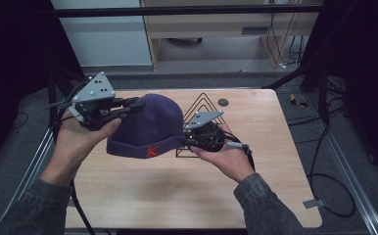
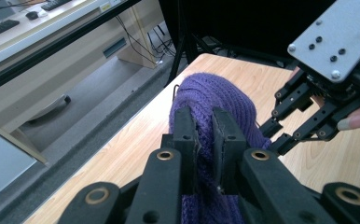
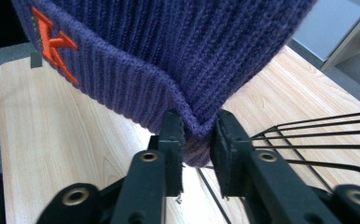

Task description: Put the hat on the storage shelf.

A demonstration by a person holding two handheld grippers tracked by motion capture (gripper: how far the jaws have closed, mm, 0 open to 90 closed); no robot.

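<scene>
A purple beanie with an orange K on its cuff hangs over the desk, held between both grippers. The left gripper has its jaws clamped on the knit at the crown. The right gripper pinches the cuff's corner, beside a black wire stand.

Near half of the table lies bare — free passage from the person's side. Centre is occupied: the purple knit hat, pinched between the left gripper and right gripper. Behind the right gripper — a black wire stand.
</scene>
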